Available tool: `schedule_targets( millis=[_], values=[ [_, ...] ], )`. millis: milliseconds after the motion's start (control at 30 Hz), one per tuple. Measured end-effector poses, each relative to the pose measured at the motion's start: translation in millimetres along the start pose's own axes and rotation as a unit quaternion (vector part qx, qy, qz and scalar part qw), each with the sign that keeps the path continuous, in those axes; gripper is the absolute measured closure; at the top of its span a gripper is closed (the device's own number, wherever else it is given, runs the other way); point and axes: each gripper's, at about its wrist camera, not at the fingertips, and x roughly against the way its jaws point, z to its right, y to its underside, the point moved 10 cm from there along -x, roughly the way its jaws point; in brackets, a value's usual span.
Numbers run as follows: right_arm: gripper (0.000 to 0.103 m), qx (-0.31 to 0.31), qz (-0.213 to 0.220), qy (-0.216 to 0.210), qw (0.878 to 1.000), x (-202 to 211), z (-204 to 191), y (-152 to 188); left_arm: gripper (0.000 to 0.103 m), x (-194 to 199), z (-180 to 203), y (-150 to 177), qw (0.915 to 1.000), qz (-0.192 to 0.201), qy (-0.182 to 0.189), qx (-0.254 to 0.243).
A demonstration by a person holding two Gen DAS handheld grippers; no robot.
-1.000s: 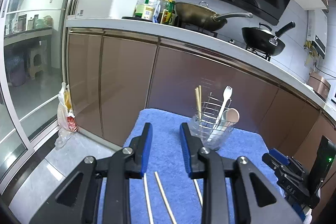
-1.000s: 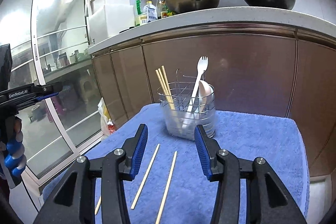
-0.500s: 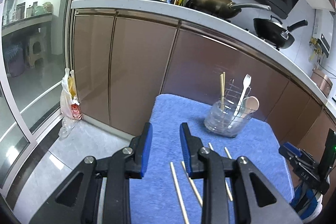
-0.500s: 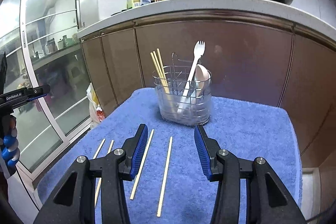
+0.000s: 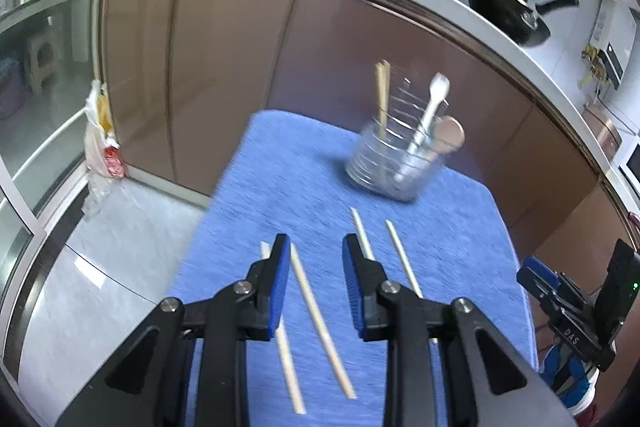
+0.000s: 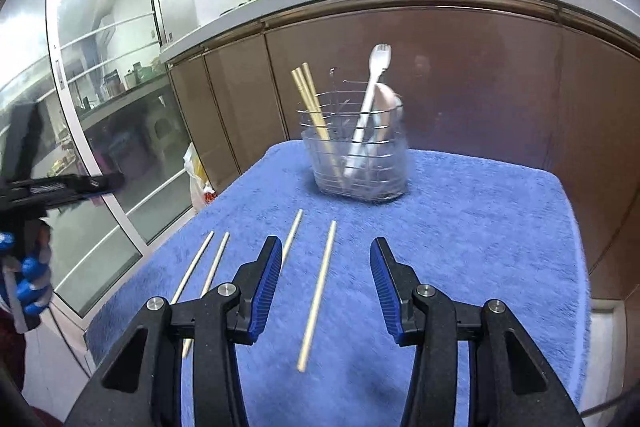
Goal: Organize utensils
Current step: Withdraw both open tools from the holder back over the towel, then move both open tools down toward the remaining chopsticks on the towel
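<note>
Several loose wooden chopsticks lie on a blue towel [image 5: 452, 227]. A wire utensil holder [image 5: 396, 163] [image 6: 356, 159] at the towel's far end holds two chopsticks, a white fork and a wooden spoon. My left gripper [image 5: 314, 247] hangs open above the towel, and one chopstick [image 5: 320, 319] lies below the gap between its fingers. My right gripper [image 6: 326, 251] is open too, wider, over another chopstick [image 6: 318, 291]. A third chopstick [image 6: 290, 239] lies just past its left finger. Nothing is held.
Brown cabinet fronts [image 6: 460, 75] rise right behind the towel, under a white counter with woks and bottles. A glass sliding door [image 6: 100, 107] and the bare floor [image 5: 120, 247] lie to the left. The other gripper shows at each view's edge: the right gripper [image 5: 560, 299] and the left gripper [image 6: 60, 185].
Both grippers have tipped down and sunk toward the towel, so more of the loose chopsticks show under them. Their jaws stand as wide as before.
</note>
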Motion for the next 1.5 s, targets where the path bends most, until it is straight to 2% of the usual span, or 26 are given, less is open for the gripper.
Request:
schedule_targets(
  millis=[200, 333, 567, 700, 1100, 1500],
  values=[
    [0.057, -0.019, 0.003, 0.027, 0.999, 26.6, 42.0, 11.1, 0.077, -11.3, 63.0, 4.9, 0.9992, -0.006, -0.004, -0.039],
    [0.057, -0.031, 0.004, 0.04, 0.999, 38.3, 65.6, 19.2, 0.077, -29.4, 92.2, 8.5, 0.9988, -0.02, -0.006, -0.044],
    [0.057, -0.008, -0.003, 0.071, 0.997, 52.4, 93.2, 28.4, 0.077, -62.6, 120.5, 15.3, 0.9973, -0.059, -0.013, -0.043],
    [0.057, -0.006, -0.006, 0.088, 0.996, 56.2, 108.8, 32.8, 0.077, -70.7, 130.0, 18.0, 0.9966, -0.067, -0.019, -0.046],
    [0.057, -0.005, -0.018, 0.108, 0.994, 59.2, 114.5, 40.6, 0.077, -75.9, 122.4, 24.8, 0.9966, -0.073, -0.016, -0.035],
    [0.057, 0.001, -0.021, 0.126, 0.992, 62.0, 82.3, 43.3, 0.077, -51.7, 81.7, 29.0, 0.9978, -0.06, -0.006, -0.028]
  ],
)
